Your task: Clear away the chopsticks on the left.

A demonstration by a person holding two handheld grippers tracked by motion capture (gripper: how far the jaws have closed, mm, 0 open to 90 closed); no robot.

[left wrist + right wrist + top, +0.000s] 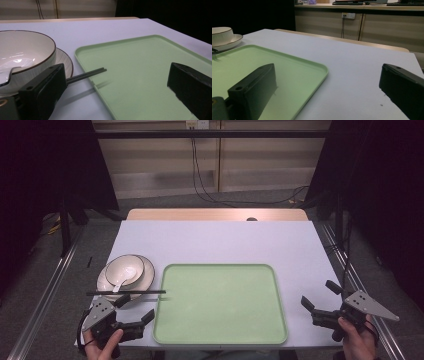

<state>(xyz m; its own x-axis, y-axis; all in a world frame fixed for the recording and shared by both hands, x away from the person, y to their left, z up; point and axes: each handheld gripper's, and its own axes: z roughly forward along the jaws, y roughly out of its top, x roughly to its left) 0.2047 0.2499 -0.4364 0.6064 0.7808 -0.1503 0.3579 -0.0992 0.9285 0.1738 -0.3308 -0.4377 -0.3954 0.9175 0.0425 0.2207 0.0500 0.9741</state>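
Note:
A white bowl (125,269) with a dark rim sits on a white plate (150,271) at the table's left, with a white spoon (120,282) resting in it. Dark chopsticks (127,292) lie across the plate's near edge, tips reaching the rim of the green tray (220,266). My left gripper (136,308) is open just in front of the plate, with nothing between its jaws. In the left gripper view the chopsticks (87,74) run behind the left jaw, beside the bowl (25,50) and onto the tray (140,70). My right gripper (319,295) stands open at the tray's right, holding nothing.
The tray is bare and takes up the middle of the white tabletop (215,240). A wooden strip (215,214) edges the far side. Dark curtains and metal rails flank the table. In the right gripper view the tray's corner (322,68) lies between the jaws.

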